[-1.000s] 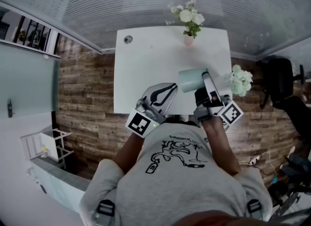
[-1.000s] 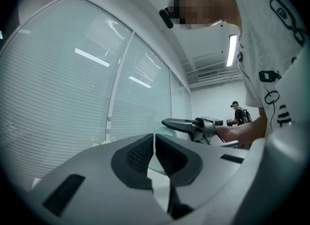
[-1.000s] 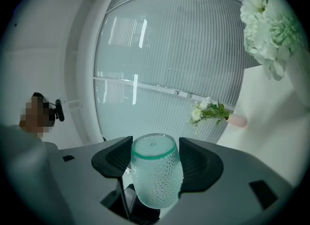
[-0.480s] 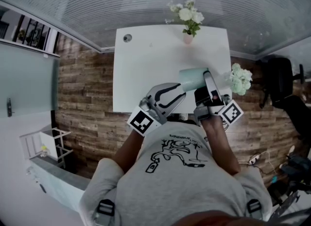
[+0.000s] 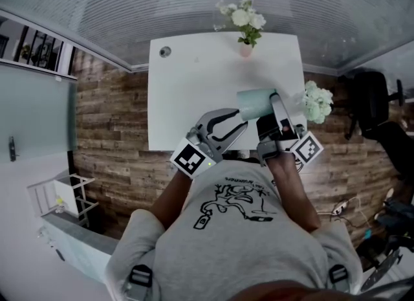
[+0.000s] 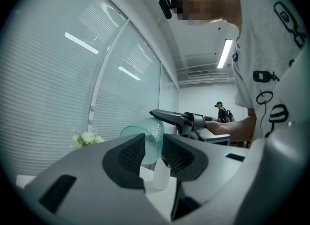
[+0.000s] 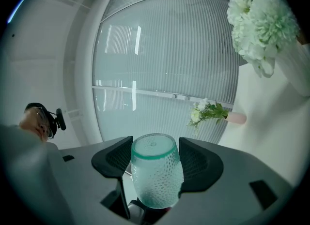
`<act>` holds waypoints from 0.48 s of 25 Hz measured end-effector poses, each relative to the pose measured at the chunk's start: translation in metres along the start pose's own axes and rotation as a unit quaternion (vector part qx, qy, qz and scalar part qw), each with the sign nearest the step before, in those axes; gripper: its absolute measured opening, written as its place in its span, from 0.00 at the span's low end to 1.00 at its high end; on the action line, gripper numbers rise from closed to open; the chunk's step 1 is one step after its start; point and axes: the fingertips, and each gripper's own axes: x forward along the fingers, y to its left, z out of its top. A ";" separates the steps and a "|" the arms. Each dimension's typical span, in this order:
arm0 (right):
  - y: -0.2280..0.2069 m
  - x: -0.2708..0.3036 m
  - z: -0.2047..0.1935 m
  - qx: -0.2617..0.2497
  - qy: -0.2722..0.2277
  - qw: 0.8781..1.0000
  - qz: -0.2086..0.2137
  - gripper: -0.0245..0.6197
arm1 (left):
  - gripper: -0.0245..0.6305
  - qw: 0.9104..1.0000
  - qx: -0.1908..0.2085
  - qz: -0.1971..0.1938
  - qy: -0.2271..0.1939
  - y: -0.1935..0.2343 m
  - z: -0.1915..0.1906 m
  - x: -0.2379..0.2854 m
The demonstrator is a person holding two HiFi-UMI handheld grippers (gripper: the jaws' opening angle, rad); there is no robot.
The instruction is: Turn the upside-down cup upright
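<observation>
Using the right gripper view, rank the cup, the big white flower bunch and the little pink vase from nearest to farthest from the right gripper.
1. Cup: held by the right gripper itself, at the bottom centre of the view.
2. White flower bunch: large and close, at the upper right.
3. Pink vase: small and far back, right of centre, in front of the blinds.

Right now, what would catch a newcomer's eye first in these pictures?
A green-tinted dimpled cup, clamped on its side in the right gripper over the white table. After that, the flowers in a pink vase at the table's far edge and a white bouquet at its right edge.
</observation>
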 end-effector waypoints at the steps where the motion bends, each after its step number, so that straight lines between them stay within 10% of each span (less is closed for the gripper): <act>1: 0.000 0.000 0.000 0.002 0.000 1.000 0.001 0.53 | 0.20 1.000 0.000 -0.002 0.001 -0.001 0.000 0.003; 12: 0.003 0.002 -0.001 0.015 0.001 1.000 0.008 0.53 | 0.15 0.999 -0.002 -0.035 0.005 -0.008 0.002 0.022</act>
